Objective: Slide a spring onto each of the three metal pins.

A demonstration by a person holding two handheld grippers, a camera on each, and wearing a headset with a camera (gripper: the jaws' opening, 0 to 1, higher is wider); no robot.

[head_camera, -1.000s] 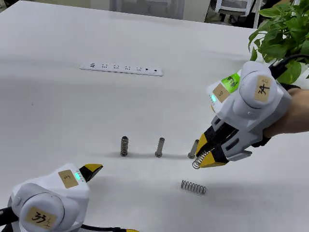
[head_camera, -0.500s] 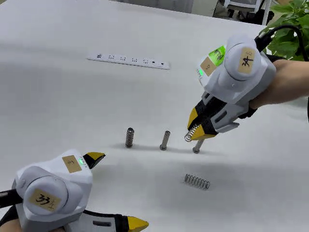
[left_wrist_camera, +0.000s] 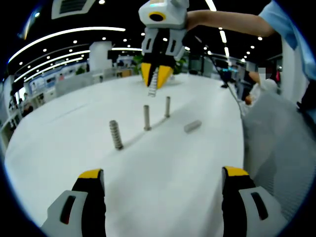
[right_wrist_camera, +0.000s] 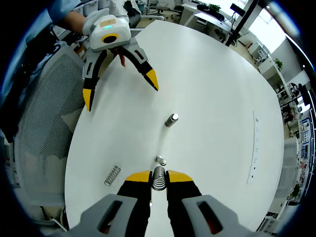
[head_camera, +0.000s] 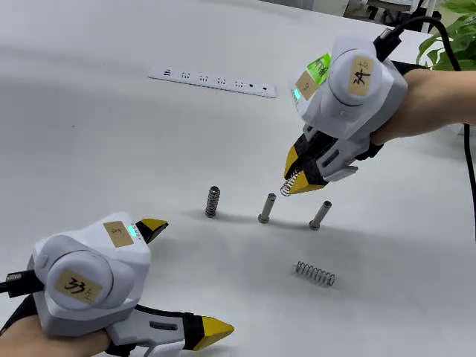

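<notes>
One of the three pins already wears its spring and two are bare; nearest the person, the left tongs [head_camera: 190, 275] hang low over the table [head_camera: 89, 149] with their jaws spread wide and nothing between them; just beyond them and off to their right the loose spring [head_camera: 314, 273] lies on its side, well apart from both pairs of tongs; next comes the row of pins, with the sprung pin [head_camera: 213, 201] ahead of the left tongs, then the middle pin [head_camera: 266, 208] and the right pin [head_camera: 320, 215], both bare; above that row the right tongs [head_camera: 299, 175] are pinching the held spring [head_camera: 289, 183], its free end poking out below the yellow tips; a second ago that spring was low beside the right pin, half a second ago it was just over that pin, and now the tongs have carried it up and leftward, so it hangs in the air nearer the middle pin, touching neither; in the right gripper view a pin head sits just ahead of the spring's end; my judgement is that the aim has shifted to the middle pin, that nothing new is seated, and that two springs remain to thread; farthest off, past the right tongs, the power strip [head_camera: 212, 80] lies flat
</notes>
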